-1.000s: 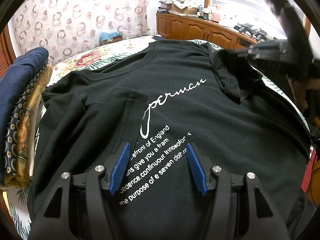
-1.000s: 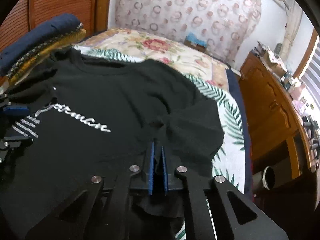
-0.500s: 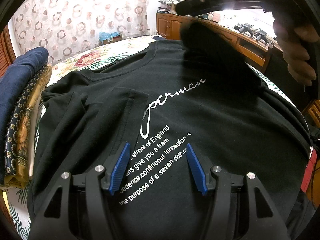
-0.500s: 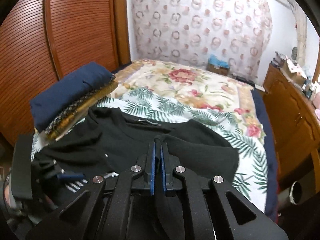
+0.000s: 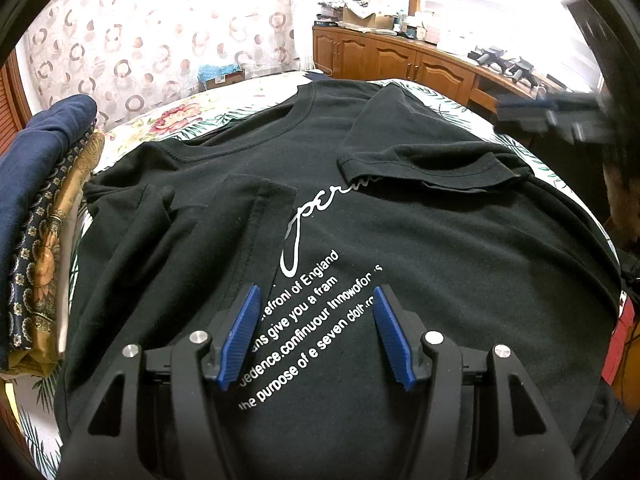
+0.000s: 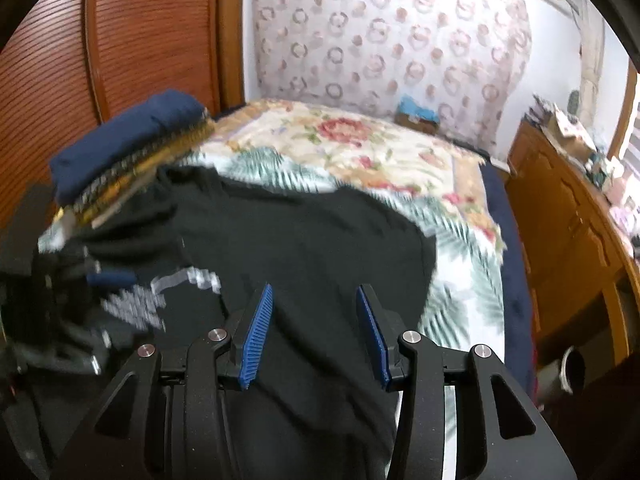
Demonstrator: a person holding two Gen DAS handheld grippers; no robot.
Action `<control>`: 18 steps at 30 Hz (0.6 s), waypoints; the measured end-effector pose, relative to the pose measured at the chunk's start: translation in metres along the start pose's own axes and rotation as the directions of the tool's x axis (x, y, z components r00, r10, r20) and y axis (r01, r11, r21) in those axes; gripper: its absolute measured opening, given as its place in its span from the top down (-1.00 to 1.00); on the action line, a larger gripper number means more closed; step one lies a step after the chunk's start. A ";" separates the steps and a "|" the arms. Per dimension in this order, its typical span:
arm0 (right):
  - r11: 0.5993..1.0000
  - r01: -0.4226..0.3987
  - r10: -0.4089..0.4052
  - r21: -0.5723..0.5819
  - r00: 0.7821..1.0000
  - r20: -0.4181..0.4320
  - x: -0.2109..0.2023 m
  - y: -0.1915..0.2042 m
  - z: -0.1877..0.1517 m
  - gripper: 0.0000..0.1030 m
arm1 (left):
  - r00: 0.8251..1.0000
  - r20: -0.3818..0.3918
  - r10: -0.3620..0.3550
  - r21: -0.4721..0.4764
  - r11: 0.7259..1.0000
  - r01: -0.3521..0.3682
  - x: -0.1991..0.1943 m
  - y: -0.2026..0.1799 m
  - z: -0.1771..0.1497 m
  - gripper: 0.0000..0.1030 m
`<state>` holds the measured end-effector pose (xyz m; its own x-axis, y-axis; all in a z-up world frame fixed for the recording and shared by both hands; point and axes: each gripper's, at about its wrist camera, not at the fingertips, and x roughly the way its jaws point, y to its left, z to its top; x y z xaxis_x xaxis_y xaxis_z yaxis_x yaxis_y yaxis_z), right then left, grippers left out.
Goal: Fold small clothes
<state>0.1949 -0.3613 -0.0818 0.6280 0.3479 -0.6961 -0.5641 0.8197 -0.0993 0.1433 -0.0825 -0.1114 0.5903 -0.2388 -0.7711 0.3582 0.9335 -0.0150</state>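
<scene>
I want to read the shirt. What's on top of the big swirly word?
A folded-in sleeve of the black T-shirt lies over the end of the swirly word. Only "per" shows; the rest is hidden under the sleeve.

1. My left gripper (image 5: 314, 334) points steeply downward, both blue pads (image 5: 240, 336) well apart, jaws standing wide, nothing pressed between them.
2. Left black finger arms spread in a V, silver pivot bolts showing on each side.
3. My right gripper (image 6: 316, 332) also tilts downward, its jaws opening at this moment; blue pads (image 6: 256, 336) apart, gripping nothing (fabric only seen below the gap).
4. From the left wrist view the right gripper (image 5: 556, 114) shows as a blurred dark shape at the right edge.
5. My right hand (image 5: 620, 204) shows behind it, partly cut off by the frame edge.
6. From the right wrist view the left gripper (image 6: 80, 292) sits blurred at the left edge.
</scene>
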 end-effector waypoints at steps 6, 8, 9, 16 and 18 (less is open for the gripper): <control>1.000 0.028 -0.028 -0.006 0.999 -0.041 0.000 0.004 -0.047 0.24 | 0.998 0.064 0.025 -0.040 0.999 -0.022 -0.013 0.003 -0.001 -0.13; 0.999 0.032 -0.032 -0.006 0.998 -0.048 0.002 0.004 -0.052 0.28 | 0.995 0.094 0.030 -0.056 0.998 -0.024 -0.025 0.006 -0.003 -0.13; 0.999 0.043 -0.043 -0.011 0.998 -0.047 0.004 0.004 -0.055 0.38 | 0.993 0.110 0.035 -0.067 0.997 -0.027 -0.032 0.007 -0.003 -0.13; 0.998 0.049 -0.051 -0.039 0.997 -0.055 0.014 0.010 -0.062 0.86 | 0.978 0.199 0.064 -0.120 0.992 -0.041 -0.066 0.024 -0.003 -0.13; 0.998 0.048 -0.050 -0.050 0.997 -0.051 0.012 0.013 -0.063 0.96 | 0.974 0.214 0.072 -0.134 0.990 -0.044 -0.073 0.033 -0.004 -0.13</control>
<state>0.1610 -0.3749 -0.1358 0.6272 0.2825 -0.7258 -0.5596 0.8117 -0.1676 0.1090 -0.0330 -0.0580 0.7554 -0.2225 -0.6163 0.2318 0.9705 -0.0663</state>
